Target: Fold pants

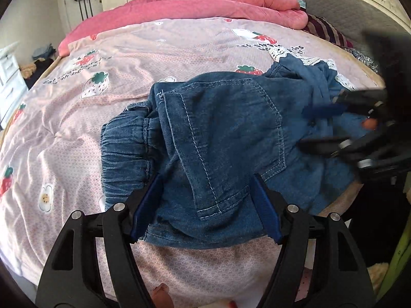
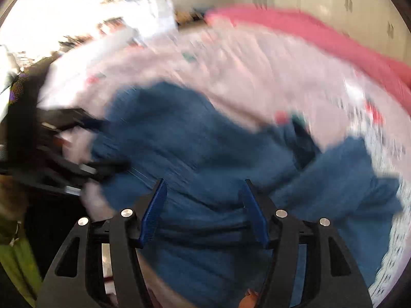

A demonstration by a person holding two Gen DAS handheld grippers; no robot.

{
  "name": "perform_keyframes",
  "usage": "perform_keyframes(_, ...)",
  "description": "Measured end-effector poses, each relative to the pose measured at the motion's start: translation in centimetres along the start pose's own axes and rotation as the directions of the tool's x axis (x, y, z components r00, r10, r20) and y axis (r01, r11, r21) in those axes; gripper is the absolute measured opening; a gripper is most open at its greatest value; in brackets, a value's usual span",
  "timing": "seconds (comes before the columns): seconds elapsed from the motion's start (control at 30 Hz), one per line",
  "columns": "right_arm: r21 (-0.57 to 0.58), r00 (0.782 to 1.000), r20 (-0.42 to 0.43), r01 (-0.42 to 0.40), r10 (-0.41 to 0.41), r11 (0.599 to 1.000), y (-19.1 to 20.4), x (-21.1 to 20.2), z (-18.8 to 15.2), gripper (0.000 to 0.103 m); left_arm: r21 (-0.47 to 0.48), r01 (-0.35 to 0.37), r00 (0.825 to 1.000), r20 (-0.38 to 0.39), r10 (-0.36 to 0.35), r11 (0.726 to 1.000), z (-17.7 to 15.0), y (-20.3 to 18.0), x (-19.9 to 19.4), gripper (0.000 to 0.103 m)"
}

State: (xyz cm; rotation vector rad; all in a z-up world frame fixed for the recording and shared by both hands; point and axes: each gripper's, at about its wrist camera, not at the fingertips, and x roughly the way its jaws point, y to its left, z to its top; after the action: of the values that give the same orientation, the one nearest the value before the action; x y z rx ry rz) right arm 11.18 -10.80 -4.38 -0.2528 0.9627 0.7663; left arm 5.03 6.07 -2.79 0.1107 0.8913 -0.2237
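1 pr denim pants (image 1: 221, 133), 2 grippers: left (image 1: 205, 200) & right (image 2: 203, 205), 1 pink blanket (image 1: 205, 7), 1 strawberry-print sheet (image 1: 102, 77), 4 blue pads total.

bare sheet (image 1: 77, 128) left, pink quilt (image 1: 205, 7) beyond

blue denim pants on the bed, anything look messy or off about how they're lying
Yes. The blue denim pants lie bunched, not flat, on the pink strawberry-print bedsheet: the elastic waistband is scrunched at the left, a patch pocket sits skewed, and the lace-trimmed cuffs are crumpled at the far right. No damage shows.
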Motion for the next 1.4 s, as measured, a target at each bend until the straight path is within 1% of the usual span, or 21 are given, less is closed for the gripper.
perform_keyframes(0.13, 0.035, 0.997, 0.049, -0.06, 0.058, 0.998, -0.8, -1.9, -0.9, 0.059, -0.02, 0.02, 1.0, 0.009, -0.02, 1.0, 0.6, 0.2, -0.6, 0.064)
perform_keyframes(0.2, 0.051, 0.991, 0.097, -0.098, 0.093, 0.994, -1.5, -4.0, -0.8, 0.059, -0.043, 0.047, 0.999, 0.021, -0.046, 0.998, 1.2, 0.1, -1.6, 0.071)
perform_keyframes(0.23, 0.061, 0.987, 0.132, -0.096, 0.087, 0.994, -2.1, -5.6, -0.7, 0.06, -0.054, 0.062, 0.998, 0.03, -0.061, 0.997, 1.5, 0.0, -2.0, 0.072)
perform_keyframes(0.27, 0.071, 0.984, 0.162, -0.085, 0.072, 0.994, -2.8, -6.9, -0.7, 0.065, -0.058, 0.074, 0.997, 0.042, -0.071, 0.996, 1.8, -0.2, -2.6, 0.073)
perform_keyframes(0.33, 0.109, 0.978, 0.204, -0.063, 0.039, 0.992, -4.7, -9.2, -0.5, 0.071, -0.038, 0.084, 0.994, 0.073, -0.081, 0.996, 2.7, -1.1, -3.7, 0.075)
perform_keyframes(0.43, 0.169, 0.972, 0.231, -0.005, -0.035, 0.986, -7.8, -11.1, -0.5, 0.076, -0.006, 0.123, 0.985, 0.121, -0.121, 0.992, 4.2, -2.8, -4.9, 0.081)
perform_keyframes(0.47, 0.188, 0.972, 0.226, 0.018, -0.061, 0.982, -8.7, -11.5, -0.4, 0.077, 0.002, 0.133, 0.982, 0.131, -0.132, 0.991, 4.6, -3.4, -5.0, 0.083)
perform_keyframes(0.53, 0.221, 0.972, 0.211, 0.052, -0.1, 0.974, -10.6, -11.9, -0.8, 0.08, 0.029, 0.165, 0.976, 0.142, -0.167, 0.986, 5.4, -4.8, -4.8, 0.085)
perform_keyframes(0.67, 0.255, 0.969, 0.196, 0.101, -0.153, 0.962, -13.5, -12.0, -0.3, 0.085, 0.072, 0.239, 0.964, 0.106, -0.245, 0.968, 6.6, -7.6, -2.4, 0.085)
perform_keyframes(0.77, 0.278, 0.967, 0.162, 0.145, -0.195, 0.95, -15.4, -11.3, 1.1, 0.087, 0.093, 0.286, 0.953, 0.075, -0.293, 0.954, 6.9, -9.3, -0.7, 0.085)
perform_keyframes(0.83, 0.292, 0.97, 0.133, 0.16, -0.206, 0.943, -17.1, -10.3, 2.6, 0.089, 0.098, 0.31, 0.947, 0.049, -0.316, 0.945, 6.7, -10.3, 0.2, 0.082)
perform_keyframes(0.9, 0.296, 0.968, 0.111, 0.185, -0.226, 0.937, -18.2, -9.2, 3.9, 0.089, 0.098, 0.336, 0.94, 0.026, -0.34, 0.937, 6.4, -10.9, 1.0, 0.077)
perform_keyframes(1.0, 0.277, 0.974, 0.071, 0.186, -0.213, 0.943, -20.2, -7.1, 6.3, 0.089, 0.097, 0.345, 0.938, -0.005, -0.347, 0.933, 5.8, -11.2, 1.9, 0.068)
perform_keyframes(1.07, 0.262, 0.982, 0.029, 0.17, -0.184, 0.95, -21.4, -5.2, 7.9, 0.089, 0.089, 0.352, 0.936, -0.017, -0.352, 0.932, 5.8, -11.2, 2.6, 0.062)
perform_keyframes(1.13, 0.263, 0.982, 0.013, 0.18, -0.19, 0.948, -22.4, -3.7, 9.2, 0.089, 0.076, 0.353, 0.936, -0.029, -0.352, 0.932, 5.7, -11.0, 3.3, 0.059)
perform_keyframes(1.17, 0.245, 0.985, -0.007, 0.167, -0.171, 0.955, -22.8, -2.8, 9.8, 0.089, 0.071, 0.357, 0.934, -0.031, -0.356, 0.931, 5.6, -10.9, 3.5, 0.059)
perform_keyframes(1.27, 0.218, 0.98, -0.09, 0.191, -0.175, 0.957, -23.5, -0.4, 10.6, 0.088, 0.06, 0.366, 0.931, -0.04, -0.364, 0.929, 5.7, -10.7, 4.2, 0.056)
perform_keyframes(1.3, 0.206, 0.978, -0.123, 0.192, -0.17, 0.959, -23.6, 0.4, 10.7, 0.086, 0.057, 0.367, 0.93, -0.042, -0.365, 0.929, 5.7, -10.7, 4.3, 0.056)
perform_keyframes(1.33, 0.198, 0.973, -0.152, 0.203, -0.174, 0.959, -23.7, 1.1, 10.6, 0.066, 0.057, 0.37, 0.929, -0.045, -0.368, 0.927, 5.7, -10.7, 4.5, 0.056)
perform_keyframes(1.37, 0.193, 0.97, -0.179, 0.2, -0.166, 0.961, -23.8, 1.6, 10.4, 0.035, 0.057, 0.372, 0.928, -0.048, -0.369, 0.927, 5.6, -10.7, 4.5, 0.056)
perform_keyframes(1.4, 0.191, 0.969, -0.192, 0.191, -0.155, 0.963, -23.7, 1.7, 10.1, 0.028, 0.057, 0.37, 0.929, -0.051, -0.368, 0.927, 5.7, -10.7, 4.8, 0.054)
